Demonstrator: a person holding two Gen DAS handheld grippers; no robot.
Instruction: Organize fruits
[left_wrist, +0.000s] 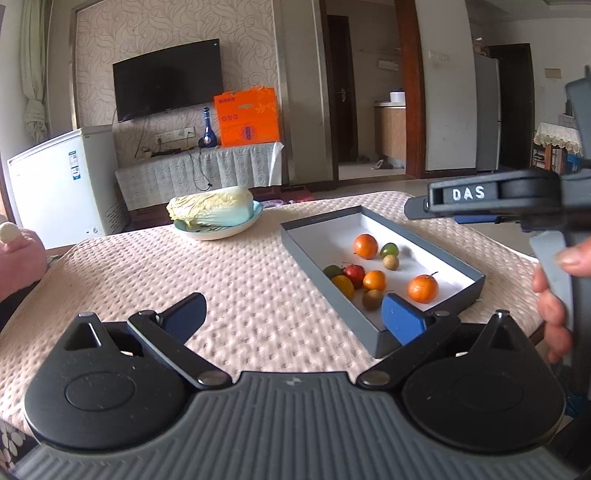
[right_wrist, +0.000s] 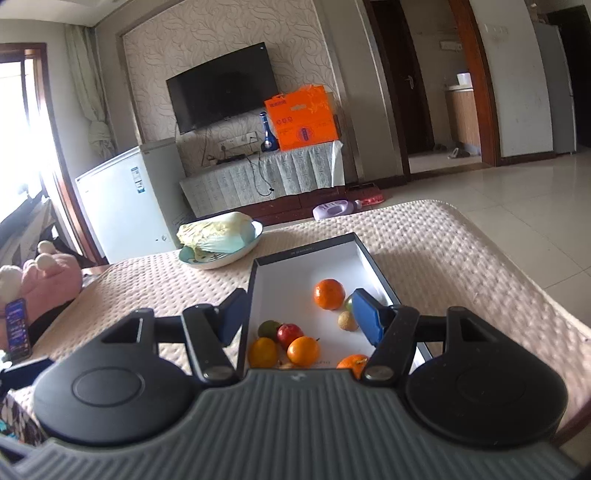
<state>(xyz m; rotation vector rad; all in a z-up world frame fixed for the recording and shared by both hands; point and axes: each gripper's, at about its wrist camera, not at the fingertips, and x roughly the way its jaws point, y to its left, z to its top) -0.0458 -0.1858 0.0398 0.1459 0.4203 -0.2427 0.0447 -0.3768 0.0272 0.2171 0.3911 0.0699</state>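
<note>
A grey shallow box (left_wrist: 371, 331) (right_wrist: 376, 267) with a white floor lies on the quilted table and holds several small fruits: oranges (left_wrist: 365, 246) (right_wrist: 329, 294), a red apple (left_wrist: 354, 275) (right_wrist: 290, 334), green and brownish fruits (left_wrist: 389, 250) (right_wrist: 347, 320). My left gripper (left_wrist: 293, 317) is open and empty above the table, its right fingertip over the box's near end. My right gripper (right_wrist: 301, 317) is open and empty, hovering over the box; it shows in the left wrist view at the right (left_wrist: 480, 199).
A bowl (left_wrist: 221, 229) (right_wrist: 221, 260) holding a napa cabbage (left_wrist: 210, 206) (right_wrist: 216, 232) stands at the table's far side. A pink plush toy (right_wrist: 48, 284) and a phone (right_wrist: 16, 328) sit at the left edge. The table edge runs along the right.
</note>
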